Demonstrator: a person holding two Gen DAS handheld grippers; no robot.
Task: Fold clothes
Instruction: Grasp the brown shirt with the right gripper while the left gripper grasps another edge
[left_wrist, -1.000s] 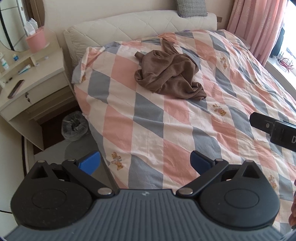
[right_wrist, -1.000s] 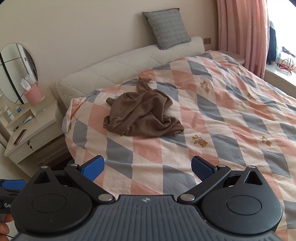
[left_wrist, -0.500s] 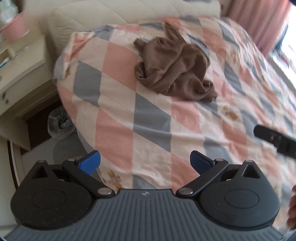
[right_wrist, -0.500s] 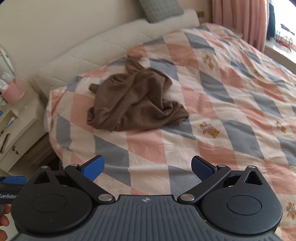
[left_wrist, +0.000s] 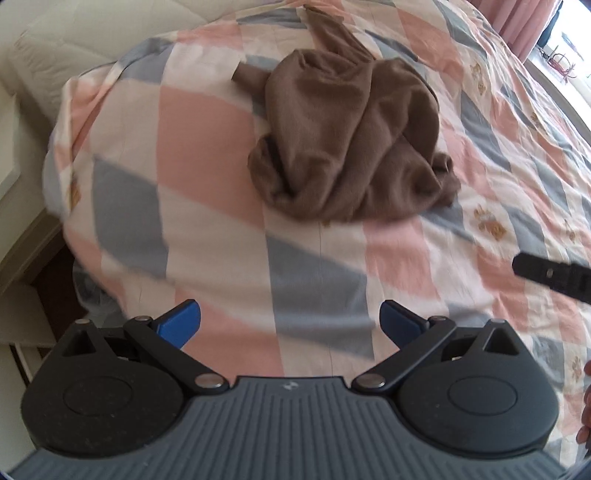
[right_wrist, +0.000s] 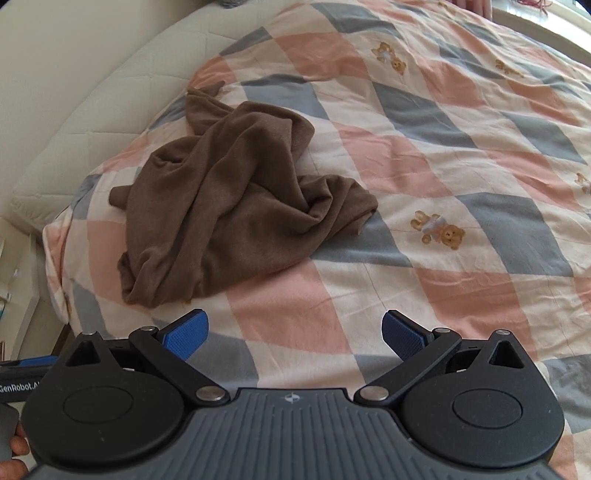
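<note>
A crumpled brown garment (left_wrist: 354, 140) (right_wrist: 229, 206) lies in a heap on the checked pink, grey and white bedspread (left_wrist: 221, 155) (right_wrist: 443, 147). My left gripper (left_wrist: 290, 325) hovers open over the bed's near edge, well short of the garment, nothing between its blue pads. My right gripper (right_wrist: 295, 334) is open too, its left pad (right_wrist: 186, 332) just below the garment's near hem without touching it. The right gripper's black finger (left_wrist: 546, 275) pokes in at the right edge of the left wrist view.
A cream padded headboard (right_wrist: 92, 92) runs along the far left of the bed. A pale bedside unit (left_wrist: 14, 147) stands left of the bed, with dark floor (left_wrist: 55, 288) below. Pink curtains (left_wrist: 517, 18) and a bright window sill (right_wrist: 535, 22) lie at the far right.
Both grippers have moved forward and tilted down toward the bed, so the brown garment now looks larger and nearer. The wall, mirror and pillow have left the views. Both stay open.
</note>
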